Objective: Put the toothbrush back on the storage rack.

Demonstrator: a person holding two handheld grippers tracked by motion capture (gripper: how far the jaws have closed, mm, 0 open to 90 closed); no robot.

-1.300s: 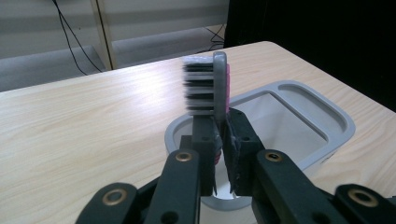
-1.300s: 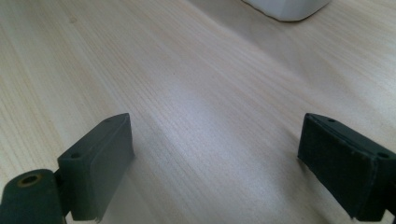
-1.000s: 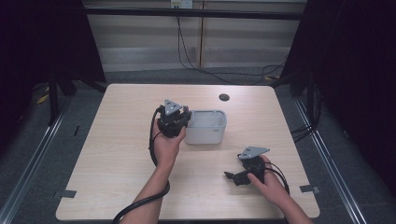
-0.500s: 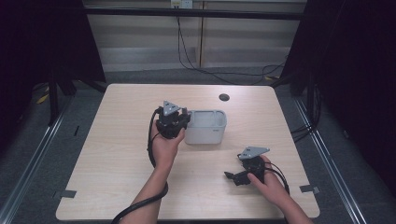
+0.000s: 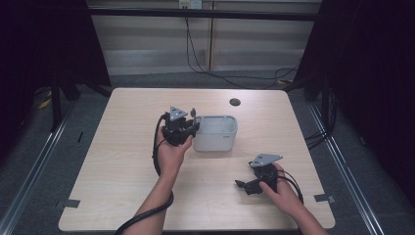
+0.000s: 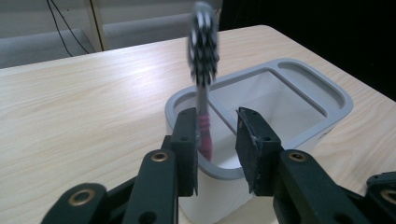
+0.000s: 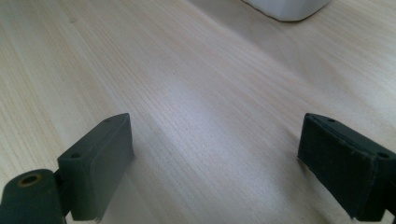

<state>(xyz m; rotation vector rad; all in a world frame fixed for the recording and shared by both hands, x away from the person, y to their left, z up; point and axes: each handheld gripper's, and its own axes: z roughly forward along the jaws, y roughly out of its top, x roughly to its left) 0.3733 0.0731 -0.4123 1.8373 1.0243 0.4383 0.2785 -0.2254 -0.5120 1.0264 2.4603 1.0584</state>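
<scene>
the left gripper (image 6: 215, 140) has just been opening its jaws, releasing a toothbrush (image 6: 203, 74) standing in the grey holder (image 5: 215, 133) mid-tabletop; the right gripper (image 7: 215, 168) rests released near the right edge.

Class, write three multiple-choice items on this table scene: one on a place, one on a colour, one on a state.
1. Where is the brush? A) standing in the grey bin B) flat on the table C) on the floor
2. Its lower handle is: A) green B) pink C) yellow
3. The right tongs are: A) shut on the brush B) shut on the bin C) open, empty
Key: 1A, it rises from the bin; 2B, pink shows by the rim; 3C, bare tabletop lies between the pads.
</scene>
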